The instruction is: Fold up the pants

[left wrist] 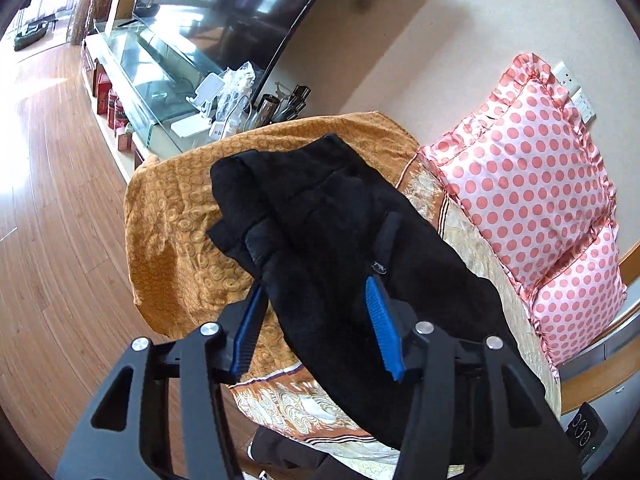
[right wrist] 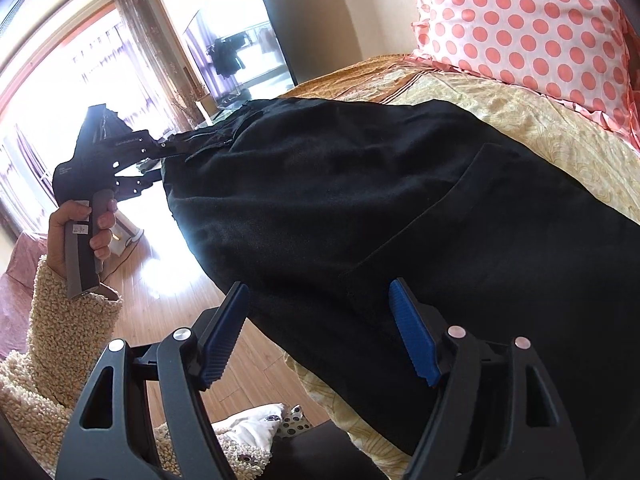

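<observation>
Bed with a yellow-and-orange patterned bedspread [left wrist: 168,216] fills the middle of both views; wooden plank floor [left wrist: 52,208] runs along the left side of each frame. Two pink polka-dot satin pillows with ruffled edges [left wrist: 532,184] lean against the wall at right in the left wrist view, and one shows at upper right in the right wrist view. Black pants of soft, fuzzy fabric [right wrist: 360,208] lie lengthwise across the bedspread, centre of frame, one end hanging off the bed edge at lower centre. Judgement on progress: pants look laid out in a long narrow shape, possibly already doubled leg over leg, but layers are too dark to confirm; a crosswise fold is not yet visible, so most folding appears left. Left gripper [left wrist: 316,312], black frame with blue ribbed pads, sits low centre with jaws wide apart, pants between and beyond them, nothing clamped. In the right wrist view the same tool appears at left, held by a hand [right wrist: 80,232] in a cream fleece sleeve, its tips reaching the far end of the pants; whether they pinch cloth there cannot be told. Right gripper [right wrist: 320,320] likewise spread wide at lower centre, over the near pants edge, gripping nothing. Containers: a long glass-fronted cabinet [left wrist: 152,64] at upper left holds dim items, unidentifiable; red boxes [left wrist: 108,100] stand beside it.
</observation>
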The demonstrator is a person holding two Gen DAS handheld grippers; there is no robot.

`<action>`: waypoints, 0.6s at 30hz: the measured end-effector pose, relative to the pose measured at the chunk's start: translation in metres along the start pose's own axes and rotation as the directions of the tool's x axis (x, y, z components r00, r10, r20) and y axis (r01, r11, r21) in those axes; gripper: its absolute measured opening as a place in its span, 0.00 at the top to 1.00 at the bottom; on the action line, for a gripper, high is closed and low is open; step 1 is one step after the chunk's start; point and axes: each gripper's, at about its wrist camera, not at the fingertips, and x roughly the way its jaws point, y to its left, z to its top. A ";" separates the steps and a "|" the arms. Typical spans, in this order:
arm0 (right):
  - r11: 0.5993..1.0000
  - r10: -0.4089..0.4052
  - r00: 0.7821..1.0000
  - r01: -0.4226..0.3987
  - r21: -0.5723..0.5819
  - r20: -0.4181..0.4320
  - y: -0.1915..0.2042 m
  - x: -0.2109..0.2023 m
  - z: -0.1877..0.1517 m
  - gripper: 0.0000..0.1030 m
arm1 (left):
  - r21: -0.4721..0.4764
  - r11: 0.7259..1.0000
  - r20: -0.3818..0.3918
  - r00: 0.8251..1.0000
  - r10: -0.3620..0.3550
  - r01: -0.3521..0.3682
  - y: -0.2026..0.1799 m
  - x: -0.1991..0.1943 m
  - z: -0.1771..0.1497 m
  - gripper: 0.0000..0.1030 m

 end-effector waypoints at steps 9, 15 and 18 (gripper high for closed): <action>1.000 0.007 1.000 -0.007 0.013 0.011 -0.004 -0.007 -0.003 0.27 | -0.055 0.997 -0.062 0.997 0.049 -0.052 0.007 0.035 0.003 0.43; 0.999 0.012 0.999 -0.013 0.030 0.031 -0.010 -0.016 -0.007 0.27 | -0.083 0.996 0.015 1.000 0.027 -0.026 0.006 0.023 0.007 0.86; 0.999 0.013 0.999 -0.015 0.038 0.053 -0.015 -0.024 -0.010 0.27 | -0.002 0.998 0.060 0.997 0.058 -0.058 -0.017 0.013 0.009 0.88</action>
